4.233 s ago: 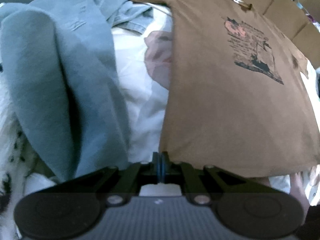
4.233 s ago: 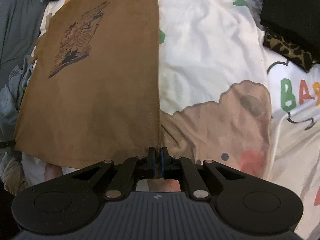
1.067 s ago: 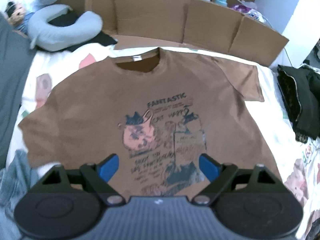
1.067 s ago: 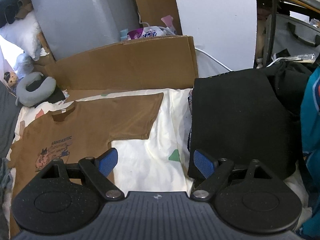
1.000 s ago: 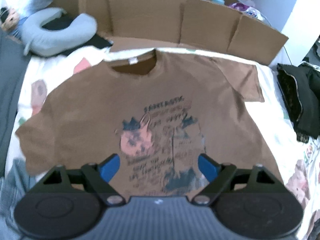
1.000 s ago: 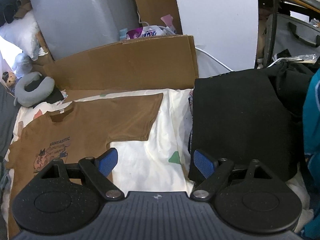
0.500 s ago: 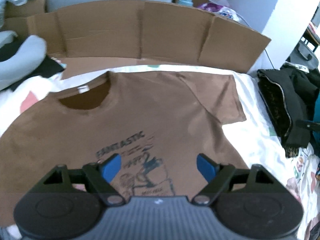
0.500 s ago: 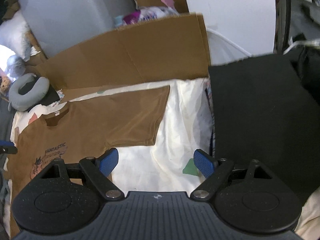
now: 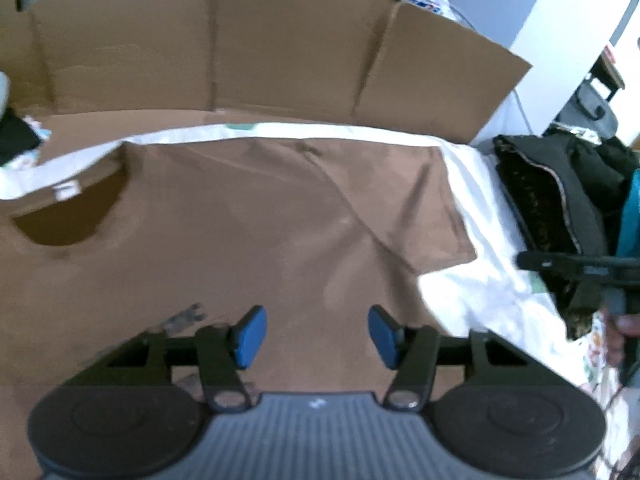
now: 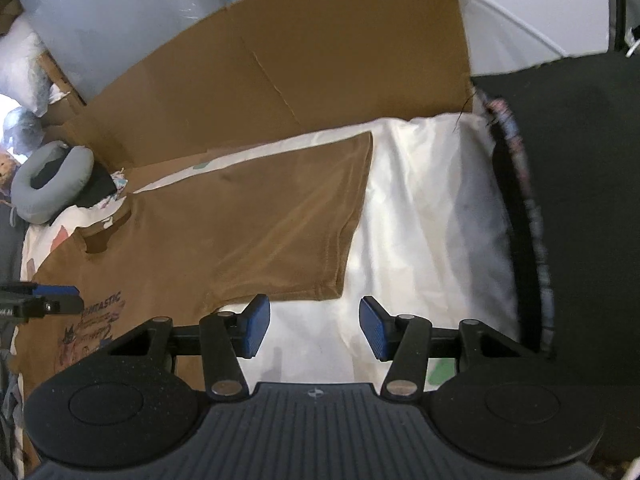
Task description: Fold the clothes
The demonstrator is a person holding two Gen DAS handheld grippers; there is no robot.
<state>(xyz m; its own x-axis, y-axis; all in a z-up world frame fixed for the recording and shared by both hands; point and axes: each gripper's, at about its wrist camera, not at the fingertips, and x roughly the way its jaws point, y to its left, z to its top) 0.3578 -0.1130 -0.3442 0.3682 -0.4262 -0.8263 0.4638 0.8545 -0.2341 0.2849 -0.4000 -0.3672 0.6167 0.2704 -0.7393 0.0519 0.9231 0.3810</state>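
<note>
The brown printed cotton T-shirt point(image 9: 248, 232) lies flat on the white bedsheet point(image 10: 420, 208); the left gripper point(image 9: 313, 337) hangs over its chest, jaws closing with nothing gripped; the right gripper point(image 10: 314, 327) is just below the sleeve hem, over bare sheet, jaws closing, empty.

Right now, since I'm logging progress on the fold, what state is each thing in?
brown T-shirt: spread flat, print up, unfolded.
right sleeve: laid out flat on the white sheet.
left gripper: closing above the shirt, nothing pinched.
right gripper: closing near the sleeve hem, nothing pinched.
black clothes: piled beside the shirt.
</note>
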